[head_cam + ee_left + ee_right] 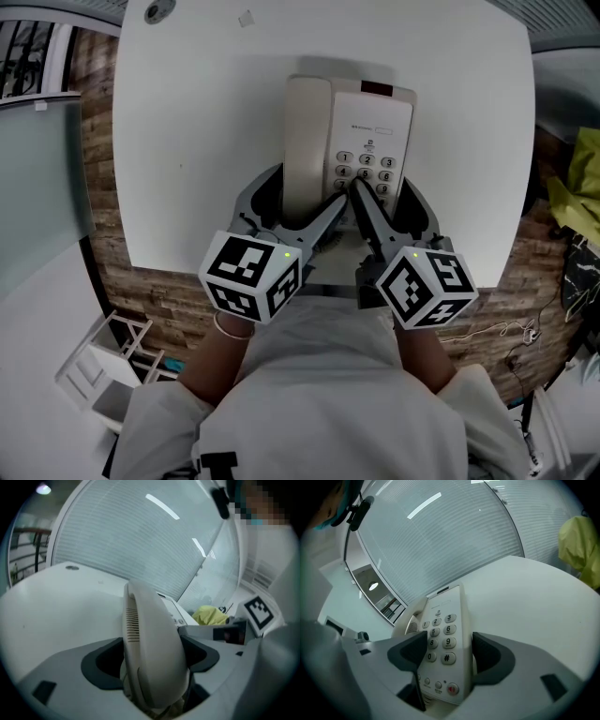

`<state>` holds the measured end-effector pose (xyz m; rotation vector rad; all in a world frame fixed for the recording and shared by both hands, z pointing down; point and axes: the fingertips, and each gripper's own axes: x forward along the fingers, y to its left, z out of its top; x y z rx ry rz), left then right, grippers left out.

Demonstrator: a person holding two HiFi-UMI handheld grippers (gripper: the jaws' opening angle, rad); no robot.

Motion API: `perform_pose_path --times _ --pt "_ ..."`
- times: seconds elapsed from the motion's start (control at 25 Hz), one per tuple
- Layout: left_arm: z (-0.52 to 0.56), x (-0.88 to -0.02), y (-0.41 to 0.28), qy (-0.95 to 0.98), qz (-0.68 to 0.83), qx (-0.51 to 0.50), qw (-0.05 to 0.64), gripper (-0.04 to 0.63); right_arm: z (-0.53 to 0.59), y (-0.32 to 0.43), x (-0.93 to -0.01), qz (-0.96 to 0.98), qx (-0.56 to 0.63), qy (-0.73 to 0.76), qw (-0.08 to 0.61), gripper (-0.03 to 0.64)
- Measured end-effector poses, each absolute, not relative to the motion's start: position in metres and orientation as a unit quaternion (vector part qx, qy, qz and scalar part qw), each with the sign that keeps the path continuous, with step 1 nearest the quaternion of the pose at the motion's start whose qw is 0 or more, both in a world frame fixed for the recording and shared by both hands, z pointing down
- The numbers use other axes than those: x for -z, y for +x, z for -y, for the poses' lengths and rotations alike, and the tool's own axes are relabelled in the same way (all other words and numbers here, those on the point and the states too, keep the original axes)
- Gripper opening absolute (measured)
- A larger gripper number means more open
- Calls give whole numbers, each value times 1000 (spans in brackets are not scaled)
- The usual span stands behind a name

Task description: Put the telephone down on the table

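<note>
The telephone [349, 150] lies lengthwise over the white table [187, 112], its long axis pointing straight away from the person. The left gripper [291, 204] clamps its handset [150, 648] and the right gripper [389, 211] its keypad [440, 639] side, both at the near end. I can't tell whether the base touches the tabletop.

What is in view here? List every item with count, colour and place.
Cream plastic push-button telephone: one, cream, over table centre, clamped by both grippers.
White round-cornered table: one, white, centre.
Small round grey disc: one, grey, table's far left corner.
Crumpled yellow cloth: one, yellow, right edge.
White frame rack: one, white, floor, lower left.
Left hand-held gripper: one, grey, on handset side.
Right hand-held gripper: one, grey, on keypad side.
</note>
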<state>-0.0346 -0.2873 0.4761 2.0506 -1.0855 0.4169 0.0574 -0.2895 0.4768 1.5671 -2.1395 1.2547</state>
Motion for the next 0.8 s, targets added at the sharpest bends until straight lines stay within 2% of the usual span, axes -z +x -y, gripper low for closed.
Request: perform_pose_path --times 0.12,0.4,0.64,0.8 --pt "285 -476 -33 813 433 -177 347 385 290 58 -476 727 -424 531 102 318" --pt "286 -475 -34 812 436 -174 347 387 290 58 -476 731 -416 533 98 319" --pt "285 -474 -35 815 436 -169 343 385 292 57 -469 755 -347 544 121 319" --pt "284 -472 -35 817 439 -167 335 385 288 59 -469 755 -342 546 121 319"
